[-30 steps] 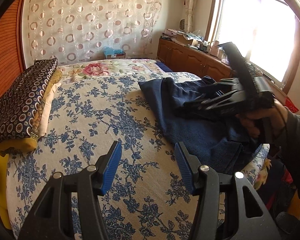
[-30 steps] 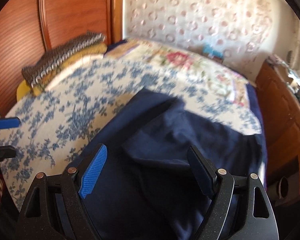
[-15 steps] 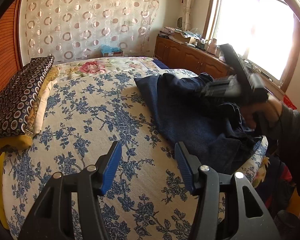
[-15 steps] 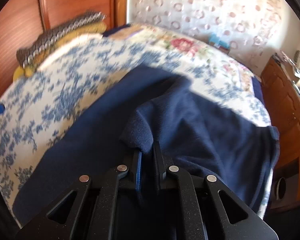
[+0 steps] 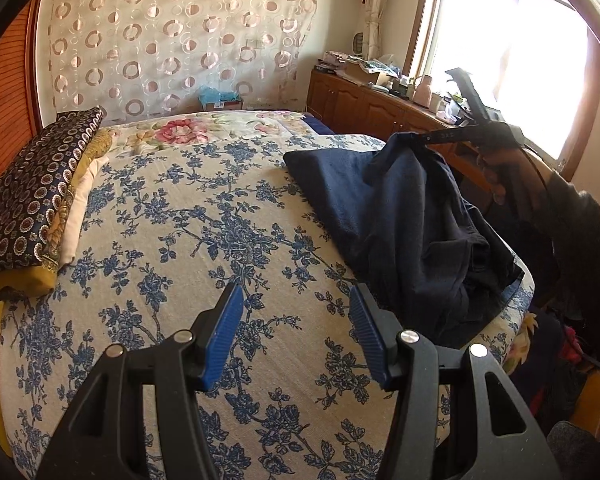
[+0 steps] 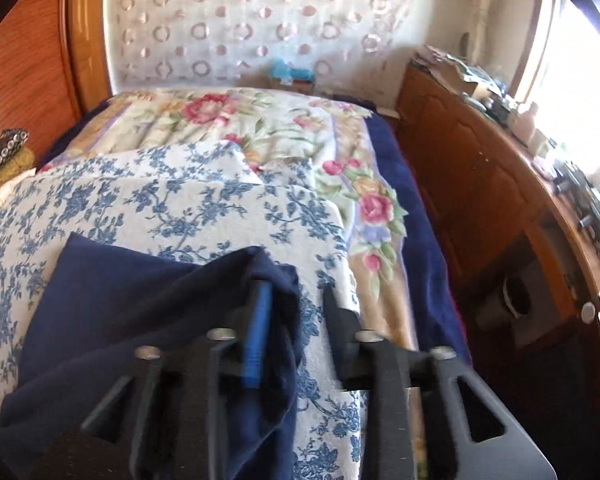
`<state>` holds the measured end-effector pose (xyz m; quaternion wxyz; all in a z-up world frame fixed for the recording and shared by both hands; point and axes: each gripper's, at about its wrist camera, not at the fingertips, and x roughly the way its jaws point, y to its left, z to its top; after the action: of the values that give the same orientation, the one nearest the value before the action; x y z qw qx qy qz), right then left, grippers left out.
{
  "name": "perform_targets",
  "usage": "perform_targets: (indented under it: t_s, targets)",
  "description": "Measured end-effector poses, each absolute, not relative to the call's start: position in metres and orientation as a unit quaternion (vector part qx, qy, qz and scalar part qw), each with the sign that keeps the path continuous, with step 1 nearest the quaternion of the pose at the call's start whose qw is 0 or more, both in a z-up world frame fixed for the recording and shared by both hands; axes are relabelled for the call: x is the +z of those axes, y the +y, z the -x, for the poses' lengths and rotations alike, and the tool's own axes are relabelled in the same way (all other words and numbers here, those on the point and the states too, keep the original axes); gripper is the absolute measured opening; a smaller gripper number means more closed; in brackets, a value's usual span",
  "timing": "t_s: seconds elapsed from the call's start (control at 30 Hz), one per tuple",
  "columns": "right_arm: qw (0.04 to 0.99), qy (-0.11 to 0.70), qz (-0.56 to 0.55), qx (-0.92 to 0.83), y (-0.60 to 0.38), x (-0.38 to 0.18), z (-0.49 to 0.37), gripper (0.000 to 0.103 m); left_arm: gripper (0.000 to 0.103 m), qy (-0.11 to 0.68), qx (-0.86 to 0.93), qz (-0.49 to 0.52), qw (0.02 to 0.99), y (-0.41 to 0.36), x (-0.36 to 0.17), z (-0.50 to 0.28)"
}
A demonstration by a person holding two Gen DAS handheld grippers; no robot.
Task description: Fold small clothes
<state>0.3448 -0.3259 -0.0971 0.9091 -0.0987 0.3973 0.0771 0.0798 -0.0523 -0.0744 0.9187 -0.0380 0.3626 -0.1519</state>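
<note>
A dark navy garment (image 5: 400, 216) lies rumpled on the right side of the bed. One corner of it is lifted to my right gripper (image 5: 404, 138), which the left wrist view shows above the cloth. In the right wrist view the right gripper (image 6: 296, 320) has its jaws apart, and the navy cloth (image 6: 140, 320) hangs draped over its left finger (image 6: 258, 332). My left gripper (image 5: 296, 332) is open and empty, low over the bedspread to the left of the garment.
The bed has a blue-flowered cover (image 5: 188, 224) and a rose-patterned sheet (image 6: 284, 128) at the far end. Stacked pillows (image 5: 32, 196) lie at the left. A wooden cabinet (image 6: 500, 184) with clutter runs along the right under the window.
My right gripper closed on a fold of the navy garment, lifted it up and to the right, and now its jaws have parted with cloth still draped on one finger. The left gripper barely moved.
</note>
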Motion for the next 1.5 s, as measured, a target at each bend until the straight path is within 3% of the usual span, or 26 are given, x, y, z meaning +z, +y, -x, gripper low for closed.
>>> perform_targets:
  t_s: [0.07,0.53,0.77,0.97,1.0,1.03,1.2,1.33,1.5]
  targets:
    - [0.913,0.391,0.083,0.086,-0.329,-0.097,-0.334,0.047,0.054,0.366,-0.153,0.037,0.917,-0.055,-0.076,-0.081]
    - [0.900,0.365,0.091,0.221,-0.303,-0.122,-0.162,0.048,0.054,0.365,-0.180,0.026,0.913,-0.079,-0.076,-0.077]
    - [0.888,0.398,0.031,0.229,-0.324,-0.137,-0.145,0.048,0.054,0.368,-0.187,0.025,0.910,-0.087,-0.078,-0.078]
    - [0.891,0.395,0.054,0.219,-0.319,-0.144,-0.136,0.047,0.054,0.370,-0.196,0.033,0.907,-0.091,-0.079,-0.077]
    - [0.889,0.397,0.056,0.222,-0.321,-0.146,-0.134,0.041,0.054,0.371,-0.197,0.032,0.907,-0.092,-0.079,-0.077]
    - [0.887,0.397,0.056,0.229,-0.321,-0.147,-0.132,0.016,0.054,0.371,-0.200,0.035,0.906,-0.093,-0.079,-0.077]
    - [0.892,0.384,0.045,0.233,-0.342,-0.137,-0.117,0.007,0.054,0.370,-0.204,0.033,0.906,-0.099,-0.079,-0.077]
    - [0.907,0.378,0.034,0.182,-0.376,-0.126,-0.110,0.007,0.054,0.370,-0.209,0.026,0.905,-0.105,-0.080,-0.075]
    - [0.917,0.380,0.025,0.120,-0.399,-0.125,-0.111,0.027,0.054,0.370,-0.207,0.020,0.905,-0.109,-0.080,-0.075]
